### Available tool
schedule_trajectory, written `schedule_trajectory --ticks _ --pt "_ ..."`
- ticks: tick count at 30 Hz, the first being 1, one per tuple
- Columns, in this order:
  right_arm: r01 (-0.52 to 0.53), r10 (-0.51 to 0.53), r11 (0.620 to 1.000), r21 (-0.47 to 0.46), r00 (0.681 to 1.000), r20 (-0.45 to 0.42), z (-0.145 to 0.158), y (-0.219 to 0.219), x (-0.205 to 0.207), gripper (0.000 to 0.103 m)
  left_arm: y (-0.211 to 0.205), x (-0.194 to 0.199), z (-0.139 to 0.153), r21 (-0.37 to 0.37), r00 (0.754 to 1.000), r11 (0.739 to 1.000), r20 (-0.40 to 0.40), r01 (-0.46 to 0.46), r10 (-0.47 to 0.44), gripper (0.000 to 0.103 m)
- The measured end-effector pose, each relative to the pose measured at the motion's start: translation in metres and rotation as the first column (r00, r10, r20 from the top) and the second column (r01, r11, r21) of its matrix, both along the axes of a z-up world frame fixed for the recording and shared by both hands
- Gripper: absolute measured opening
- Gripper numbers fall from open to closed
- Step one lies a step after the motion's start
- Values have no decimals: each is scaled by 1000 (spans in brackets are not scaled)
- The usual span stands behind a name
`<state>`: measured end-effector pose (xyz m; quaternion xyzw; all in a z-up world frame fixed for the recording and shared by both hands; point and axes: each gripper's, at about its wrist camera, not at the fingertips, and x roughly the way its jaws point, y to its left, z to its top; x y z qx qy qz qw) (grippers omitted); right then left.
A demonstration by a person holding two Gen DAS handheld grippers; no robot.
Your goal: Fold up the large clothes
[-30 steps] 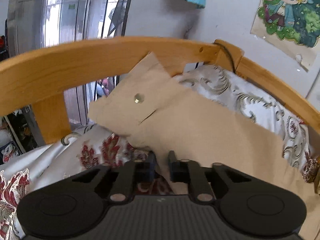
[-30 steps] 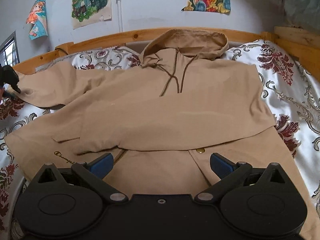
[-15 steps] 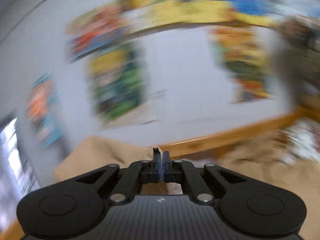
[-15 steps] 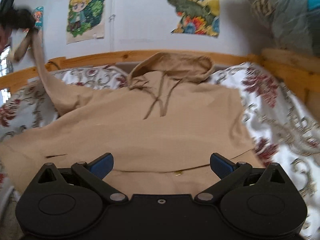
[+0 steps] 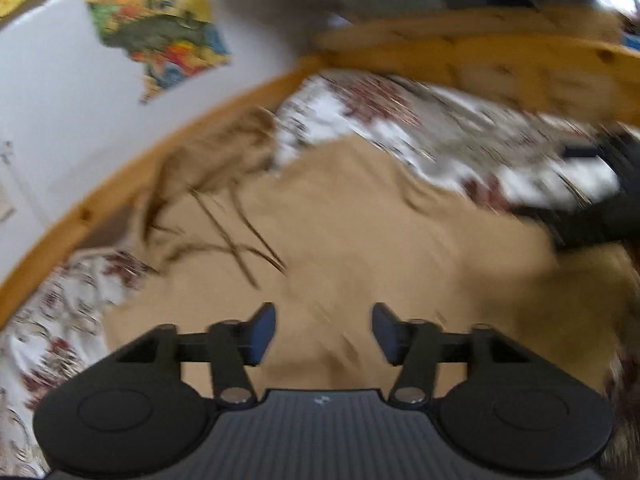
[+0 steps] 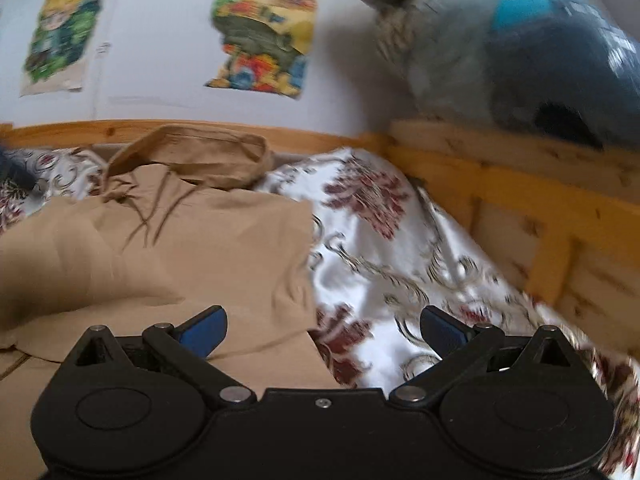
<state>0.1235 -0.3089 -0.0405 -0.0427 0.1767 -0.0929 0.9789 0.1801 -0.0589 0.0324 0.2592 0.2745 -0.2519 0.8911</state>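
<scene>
Hoodie [image 6: 168, 240] lies on patterned bedsheet [image 6: 380, 248] beside wooden bedframe [image 6: 520, 184]; both grippers' fingers apart, the left's just opened, empty.

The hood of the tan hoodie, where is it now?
In the right wrist view the hood lies upper left, against the wooden bed rail, beside the floral bedsheet.

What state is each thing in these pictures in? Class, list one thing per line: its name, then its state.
left gripper: open, its jaws have just been opening, nothing between them
right gripper: open wide, empty
tan hoodie: lying on the bed, front up, partly folded
hood: lying flat against the bed frame
drawstrings: loose on the chest
floral bedsheet: spread out, wrinkled
wall posters: stuck up, edges curling
</scene>
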Motion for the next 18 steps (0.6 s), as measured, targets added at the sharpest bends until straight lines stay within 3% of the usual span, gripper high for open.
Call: schedule_trajectory --ticks 3,6,9,11,13,17,18 --pt "-25 25 998 63 1000 -2 -1 -1 2 102 16 -24 -14 13 998 1000 -58 -8 9 61" --pt "-94 94 986 141 996 8 -4 8 4 102 41 -27 -17 2 992 995 -77 -99 99 70" --pt "-177 182 951 254 983 4 -10 17 10 101 72 -9 -13 -13 968 971 -87 -238 237 76" --pt "-212 229 927 308 973 -20 -14 29 19 99 98 5 -9 -12 930 933 -84 -361 359 80" --pt "-250 272 919 305 962 -33 -15 48 29 99 123 21 -8 -13 882 884 -87 -467 464 82" --pt "-369 375 914 167 927 -6 -4 102 54 98 170 57 -18 16 769 773 -86 -634 633 85" --pt "-383 388 915 126 922 -16 -1 116 65 97 180 64 -19 15 751 755 -90 -656 654 85"
